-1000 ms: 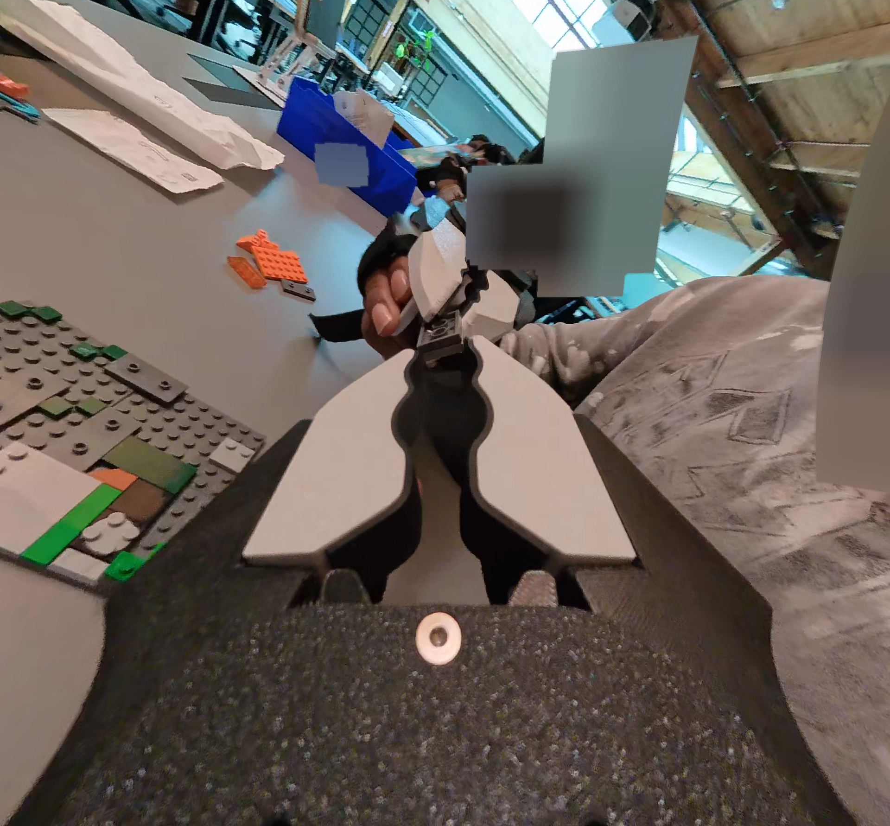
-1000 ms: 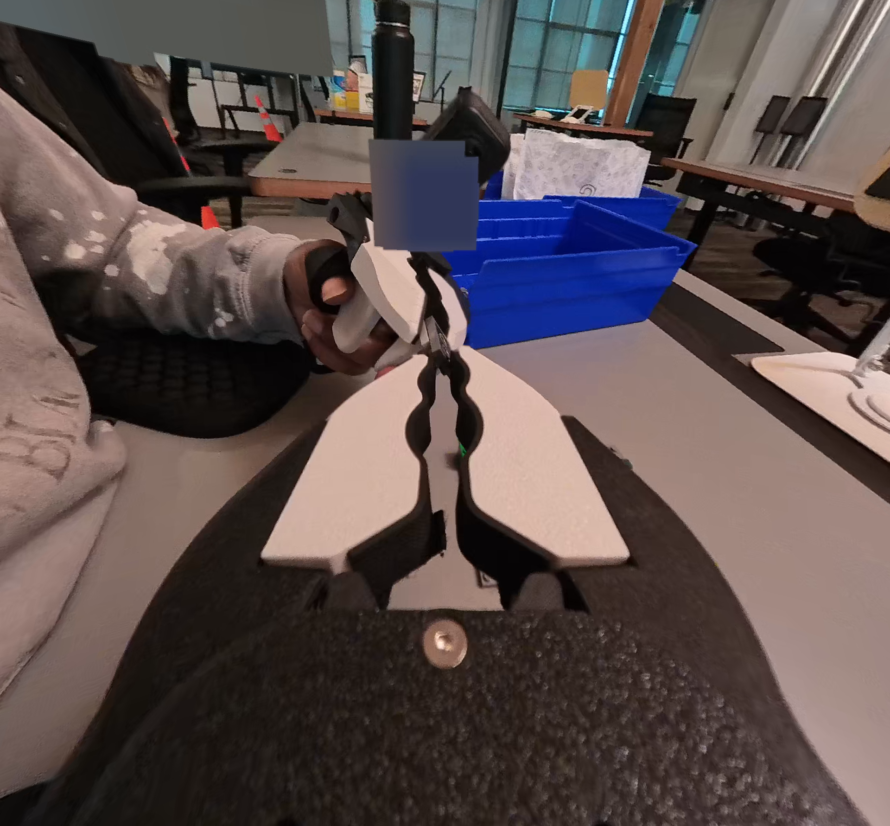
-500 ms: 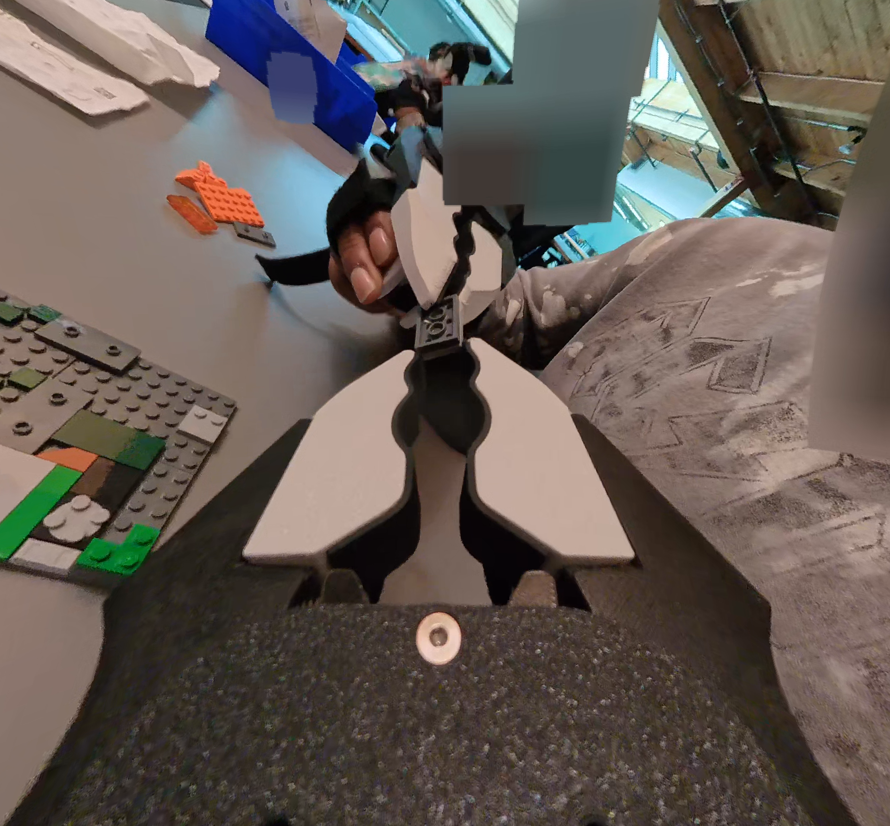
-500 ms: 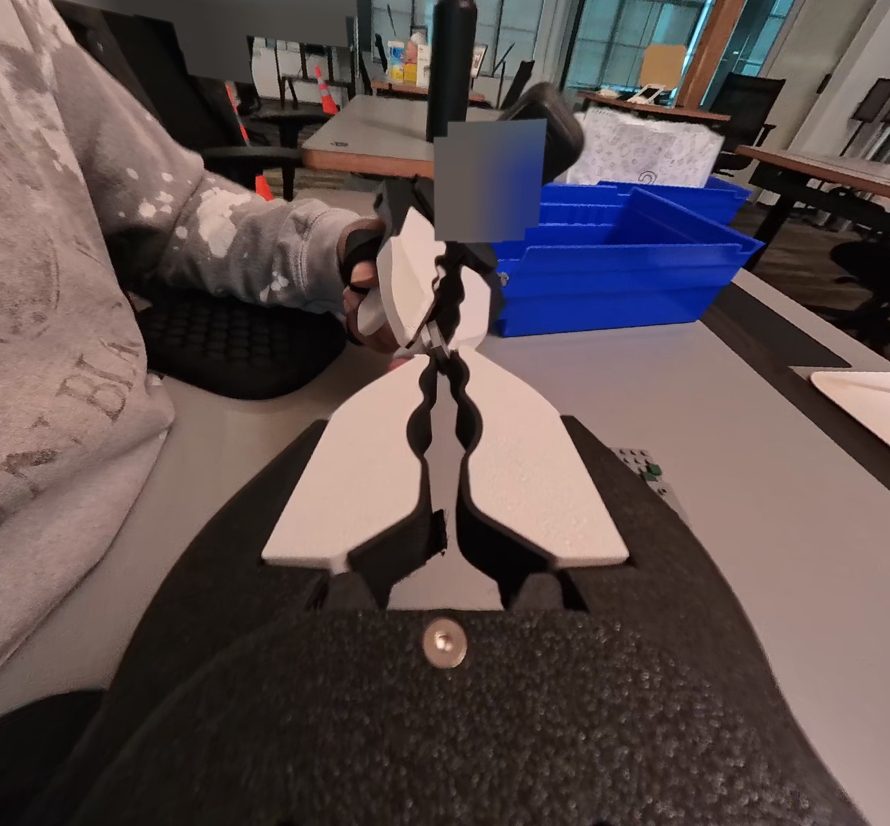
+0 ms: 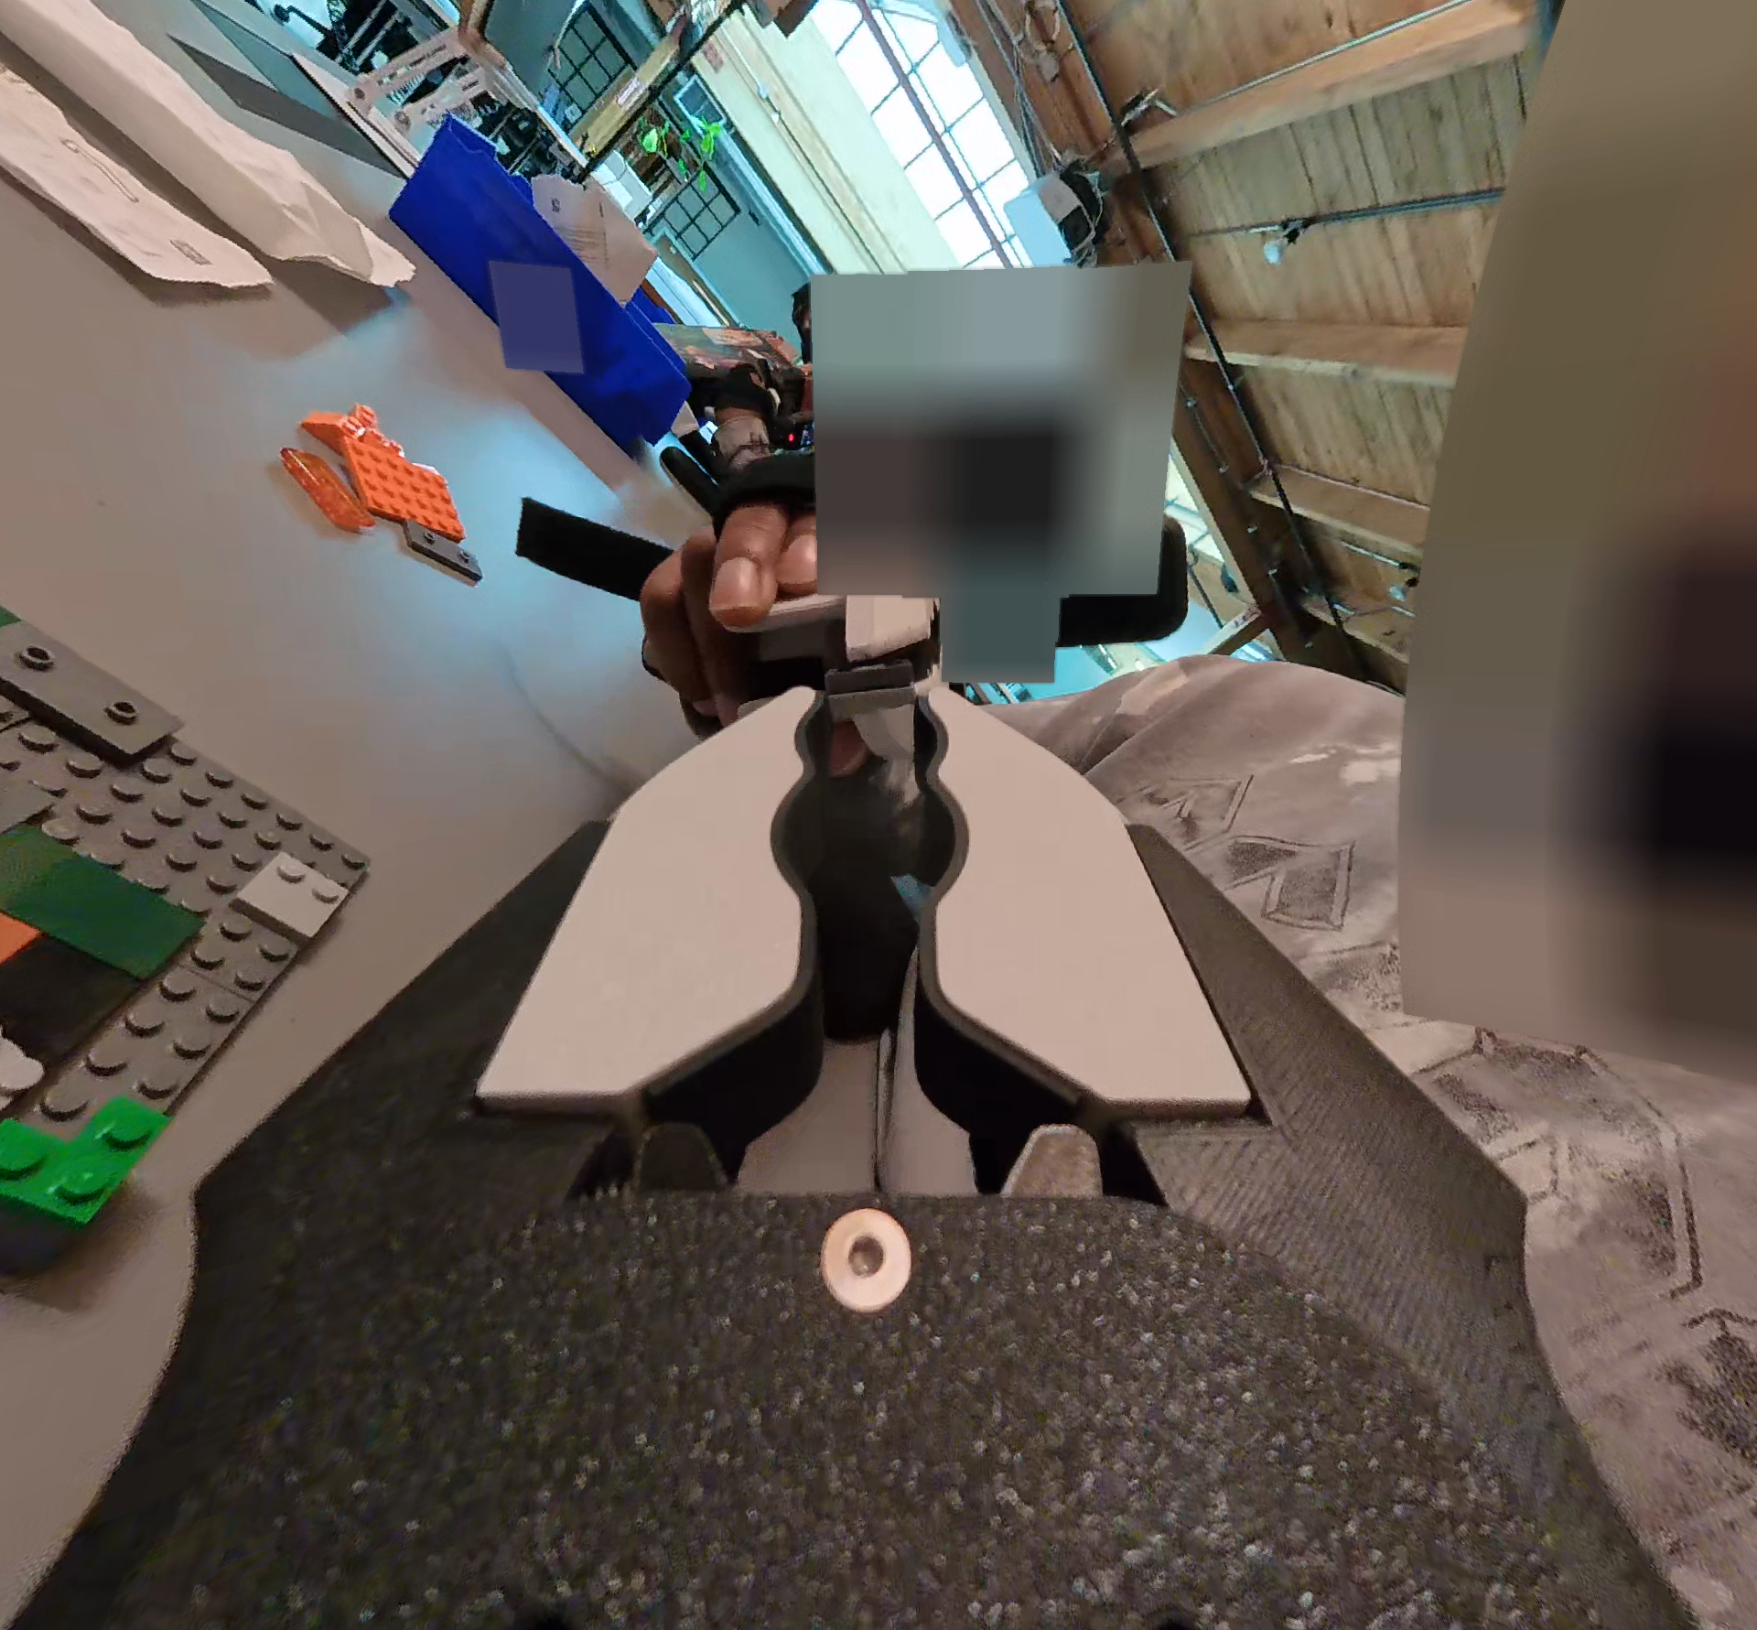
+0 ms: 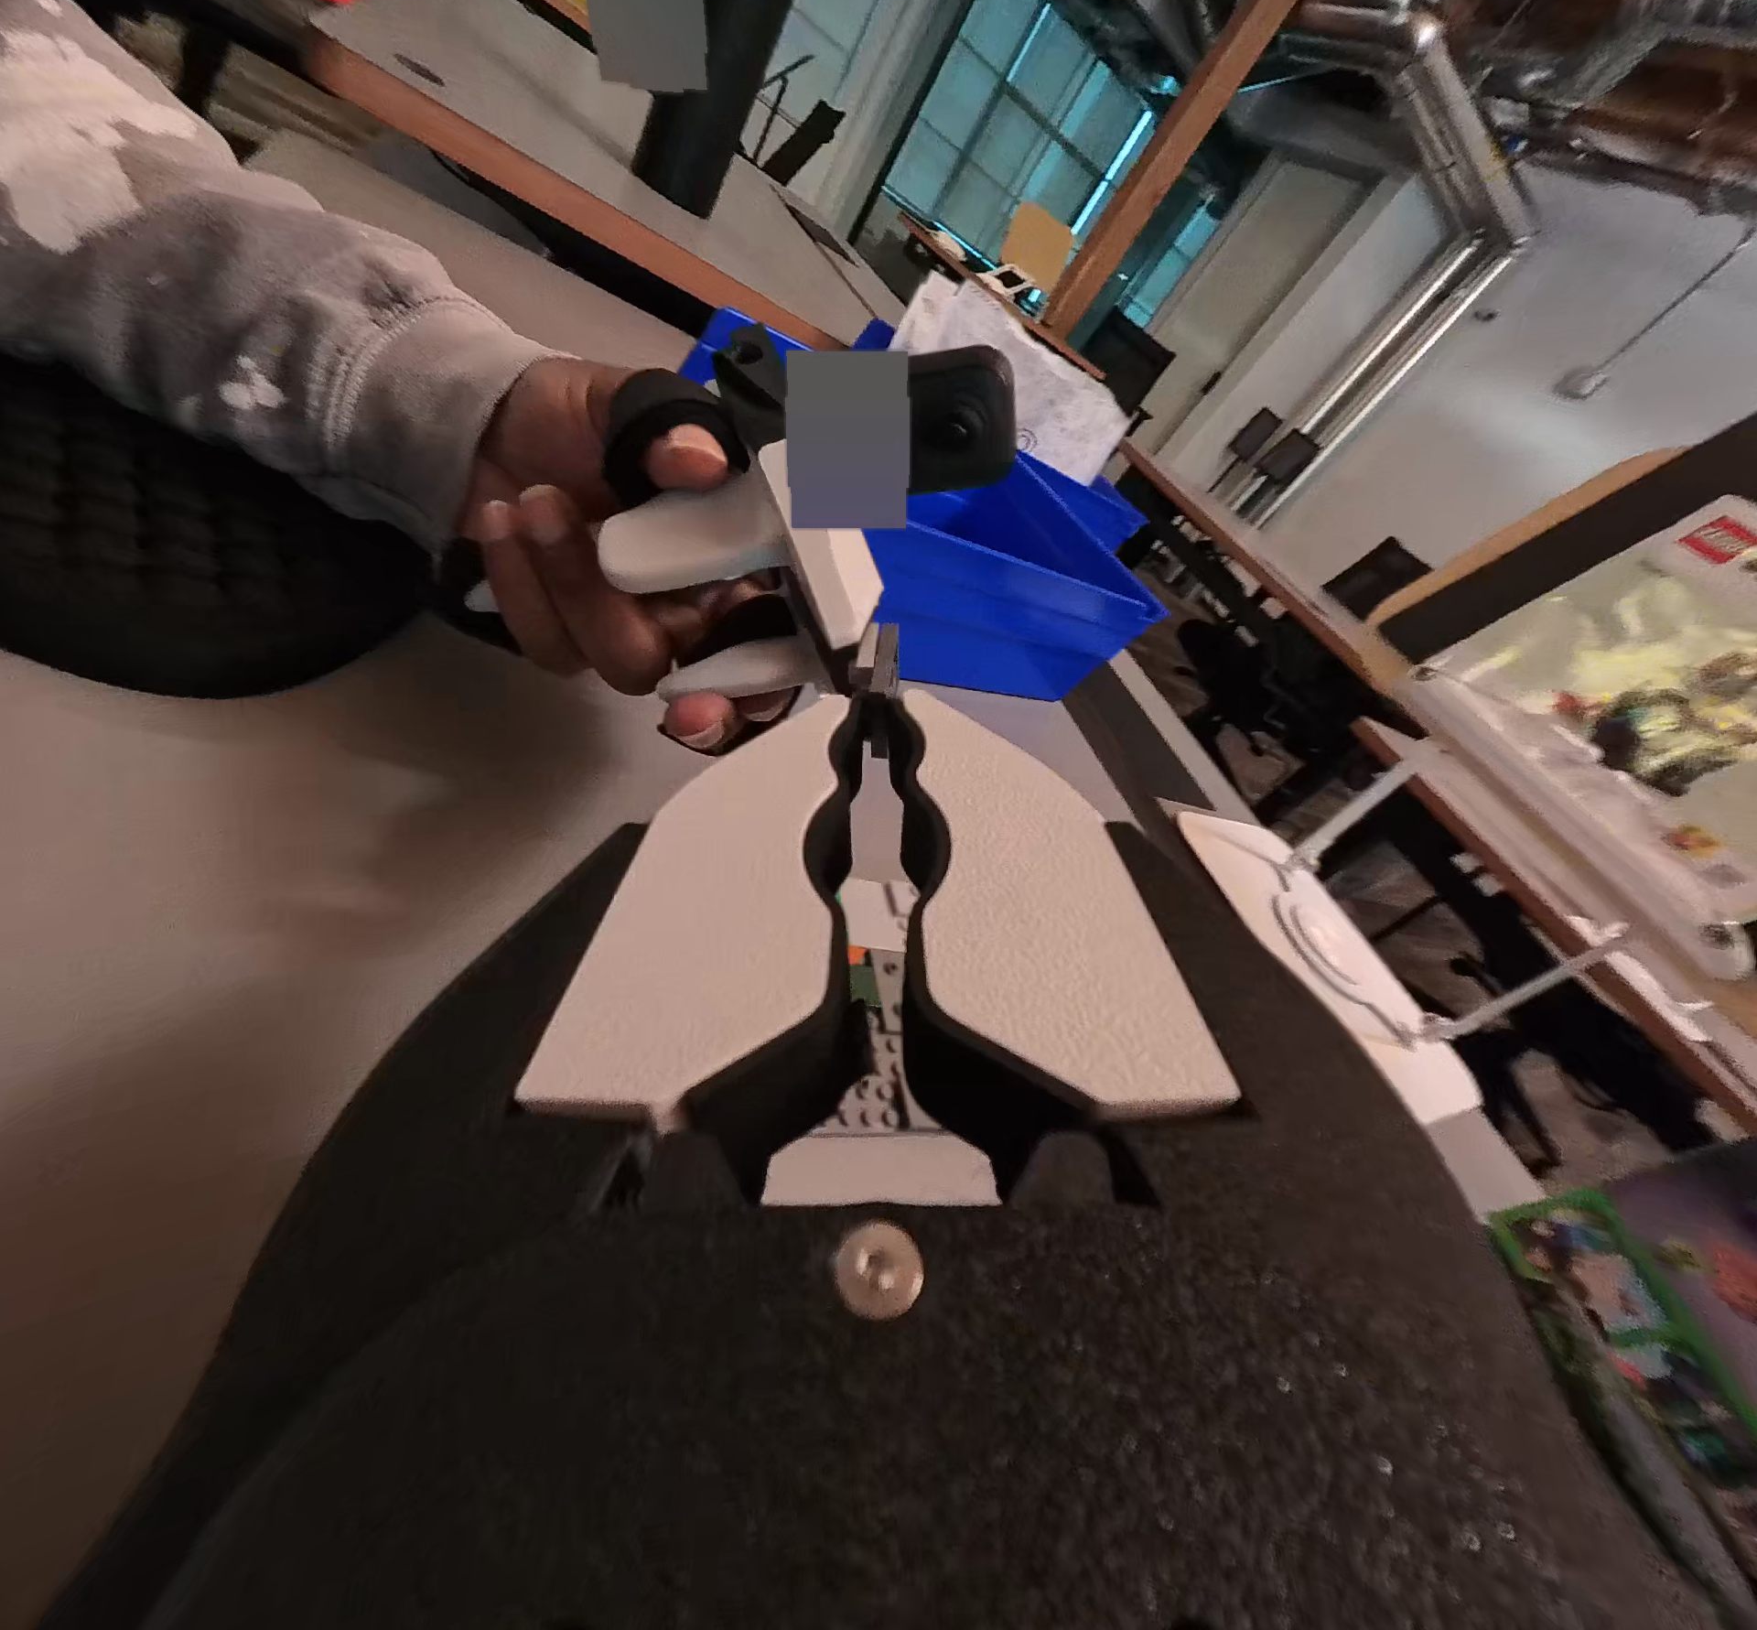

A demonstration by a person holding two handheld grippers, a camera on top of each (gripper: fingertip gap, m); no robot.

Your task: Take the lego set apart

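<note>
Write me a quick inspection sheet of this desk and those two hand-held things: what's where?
Surface: grey tabletop, bare between the items.
Job's things: small dark grey lego piece pinched between both tools above the table; studded grey lego baseplate with green, orange and dark tiles at left; loose orange lego plates beyond it.
Clutter: blue plastic bin, crumpled white papers, printed boxes.
Grippers: left tool and right tool both shut on the piece, tip to tip.
Cables: black strap by the right hand; no cables seen.
Surroundings: other desks, windows, wooden ceiling beams.
</note>
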